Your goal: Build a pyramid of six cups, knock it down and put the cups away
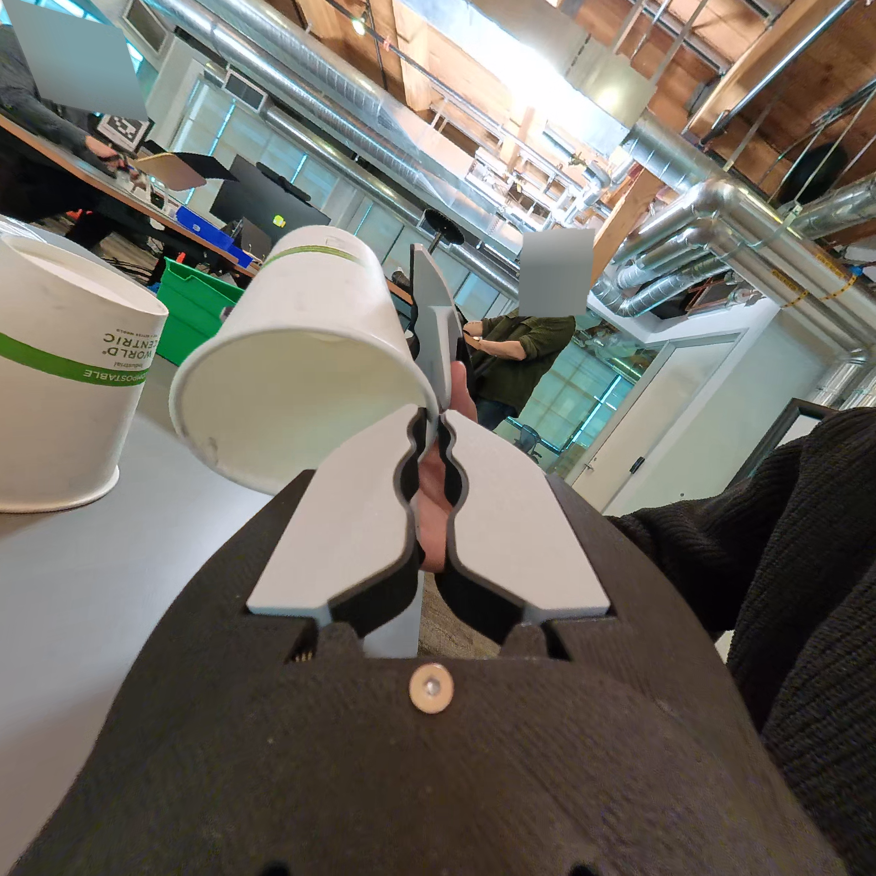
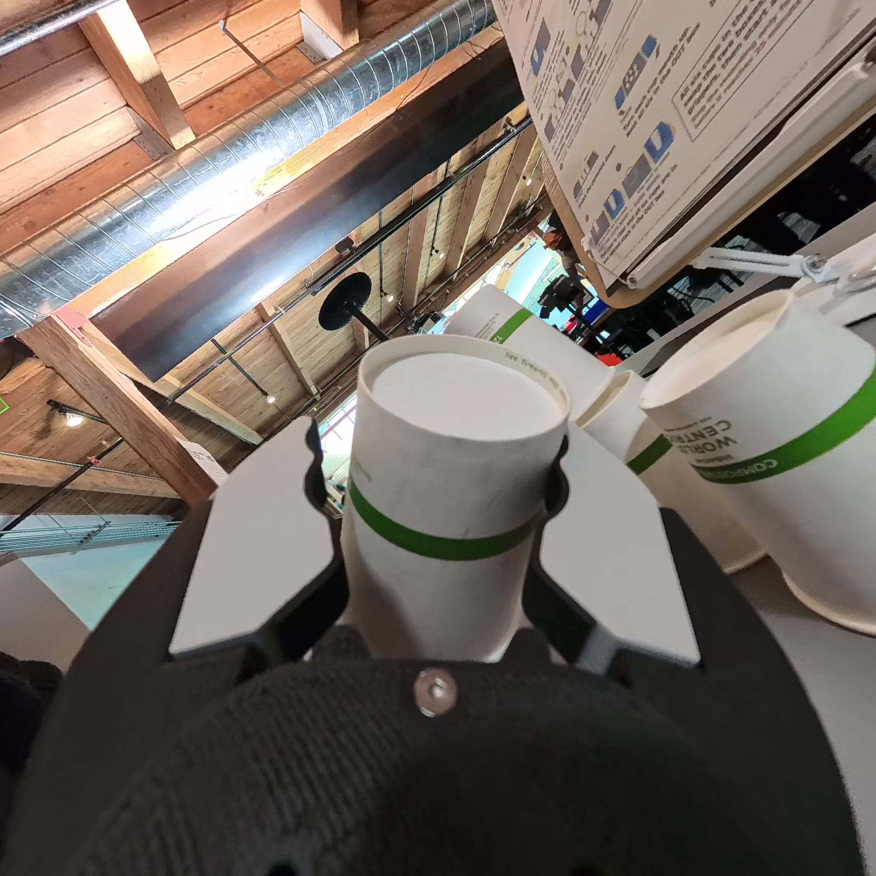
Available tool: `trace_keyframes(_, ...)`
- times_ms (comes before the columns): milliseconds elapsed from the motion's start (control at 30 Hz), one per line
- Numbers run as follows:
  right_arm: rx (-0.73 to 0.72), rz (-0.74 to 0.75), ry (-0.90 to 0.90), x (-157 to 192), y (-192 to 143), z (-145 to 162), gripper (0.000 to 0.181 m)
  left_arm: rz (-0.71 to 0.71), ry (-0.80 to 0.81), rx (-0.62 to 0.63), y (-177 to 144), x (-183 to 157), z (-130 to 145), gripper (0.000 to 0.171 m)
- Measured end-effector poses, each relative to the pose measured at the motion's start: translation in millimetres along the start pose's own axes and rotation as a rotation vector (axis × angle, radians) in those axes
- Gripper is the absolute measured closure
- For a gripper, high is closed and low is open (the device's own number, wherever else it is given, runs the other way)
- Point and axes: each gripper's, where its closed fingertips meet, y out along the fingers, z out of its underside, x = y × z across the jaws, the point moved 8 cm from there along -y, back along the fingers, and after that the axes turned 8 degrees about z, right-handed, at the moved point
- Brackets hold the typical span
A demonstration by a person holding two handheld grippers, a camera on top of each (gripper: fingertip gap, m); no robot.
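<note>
The paper cup (image 1: 294, 351) pointed base-away; left gripper (image 1: 435, 419) pinched its rim, right gripper (image 2: 438, 474) clamped its body.

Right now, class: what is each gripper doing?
Left gripper: shut on the cup rim.
Right gripper: shut on the cup's body.

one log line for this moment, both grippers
left gripper: shut on paper cup rim | right gripper: shut on same cup's body | upturned cups beside on table
</note>
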Motion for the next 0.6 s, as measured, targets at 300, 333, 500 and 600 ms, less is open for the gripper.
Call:
trace_keyframes(300, 0.072, -0.03, 0.058, -0.1, 3.7, 5.7, 0.09, 0.028, 0.044, 0.033, 1.2, -3.8, 0.2, 0.166)
trace_keyframes(333, 0.075, -0.034, 0.067, 0.0, 3.9, 6.7, 0.091, 0.034, 0.051, 0.043, 1.7, -4.5, 1.0, 0.166)
trace_keyframes(500, 0.133, -0.062, 0.115, -0.9, 6.3, 11.1, 0.095, 0.049, 0.116, 0.081, 4.2, -9.5, 2.8, 0.164)
trace_keyframes(600, 0.141, -0.062, 0.132, -1.8, 6.8, 12.0, 0.095, 0.055, 0.115, 0.078, 2.9, -8.8, 1.6, 0.164)
